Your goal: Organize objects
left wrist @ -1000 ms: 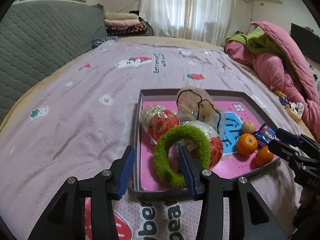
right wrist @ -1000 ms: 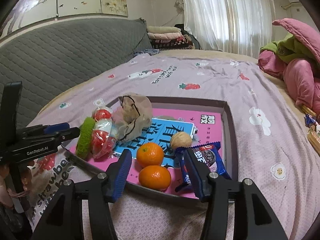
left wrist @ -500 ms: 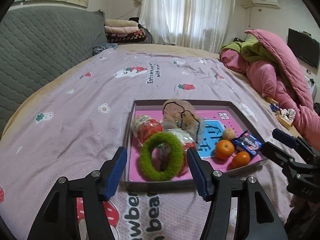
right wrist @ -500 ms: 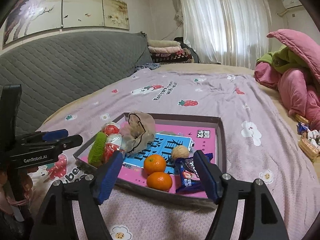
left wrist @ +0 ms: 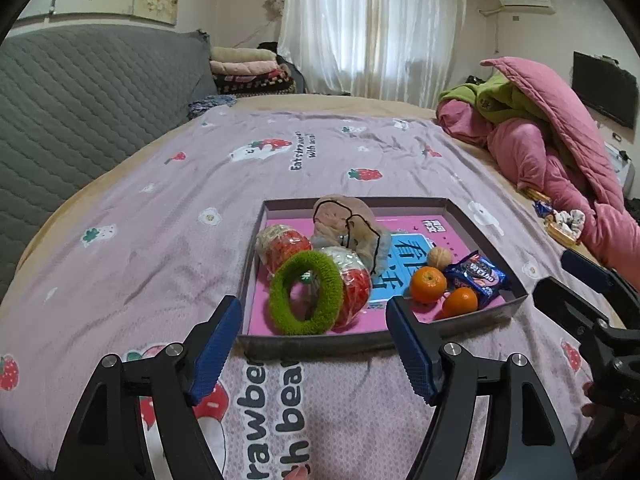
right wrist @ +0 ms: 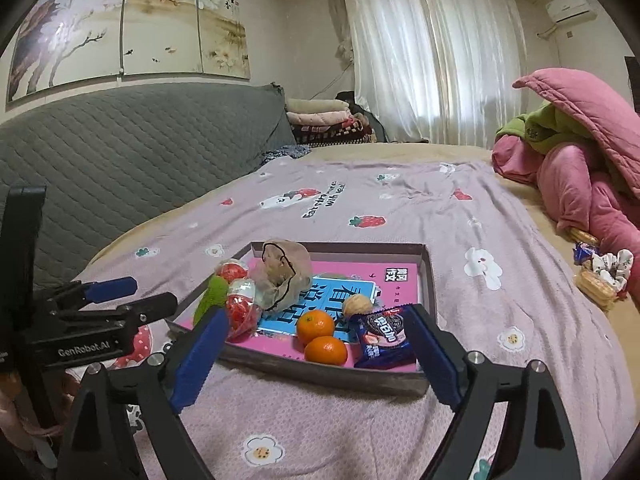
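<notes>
Both the left gripper [left wrist: 314, 344] and right gripper [right wrist: 316, 360] are opening wide, empty; only the right view is showing the wall painting [right wrist: 120, 28].

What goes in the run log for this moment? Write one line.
left gripper: opening, empty | right gripper: opening, empty | tray: filled, on bed
</notes>
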Available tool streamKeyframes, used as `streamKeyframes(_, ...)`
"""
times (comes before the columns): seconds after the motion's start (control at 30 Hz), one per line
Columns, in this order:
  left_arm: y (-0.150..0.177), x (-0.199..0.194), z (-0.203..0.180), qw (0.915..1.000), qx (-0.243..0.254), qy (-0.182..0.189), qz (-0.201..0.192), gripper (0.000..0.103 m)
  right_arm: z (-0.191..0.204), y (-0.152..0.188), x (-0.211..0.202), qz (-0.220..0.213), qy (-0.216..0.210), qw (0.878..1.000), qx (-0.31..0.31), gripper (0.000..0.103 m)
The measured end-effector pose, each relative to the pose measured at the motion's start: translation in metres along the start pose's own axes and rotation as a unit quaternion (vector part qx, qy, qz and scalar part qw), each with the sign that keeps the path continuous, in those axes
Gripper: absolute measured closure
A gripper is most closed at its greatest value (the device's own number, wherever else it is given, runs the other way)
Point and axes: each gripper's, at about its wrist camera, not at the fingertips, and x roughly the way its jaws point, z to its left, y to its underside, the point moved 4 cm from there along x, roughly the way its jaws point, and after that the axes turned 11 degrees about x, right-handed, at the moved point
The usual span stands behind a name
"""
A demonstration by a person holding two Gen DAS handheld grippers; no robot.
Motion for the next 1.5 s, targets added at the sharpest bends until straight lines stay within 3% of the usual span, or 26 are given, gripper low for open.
streamKeyframes(0.33,0.027,0.007,0.002,0.9988,-0.011,-0.036,0.031,0.027,0.006,0.023,-0.007,0.009,0.025,1.0,-0.001,0.013)
streamKeyframes(0.87,0.059,0.013,-0.008,0.999,-0.006,-0.026,0.036,0.027,0.001,0.063,-0.001,0.013,0.073,0.997,0.007,0.013)
streamKeyframes(1.17,0.072,0.02,-0.018,0.9988,0.004,-0.021,0.045,0.027,-0.005,0.078,0.003,0.025,0.084,0.996,0.021,0.013)
streamKeyframes(1.5,0.075,0.019,-0.023,0.9994,0.004,-0.02,0.029,0.027,-0.009,0.084,0.003,0.02,0.086,0.996,0.026,0.013)
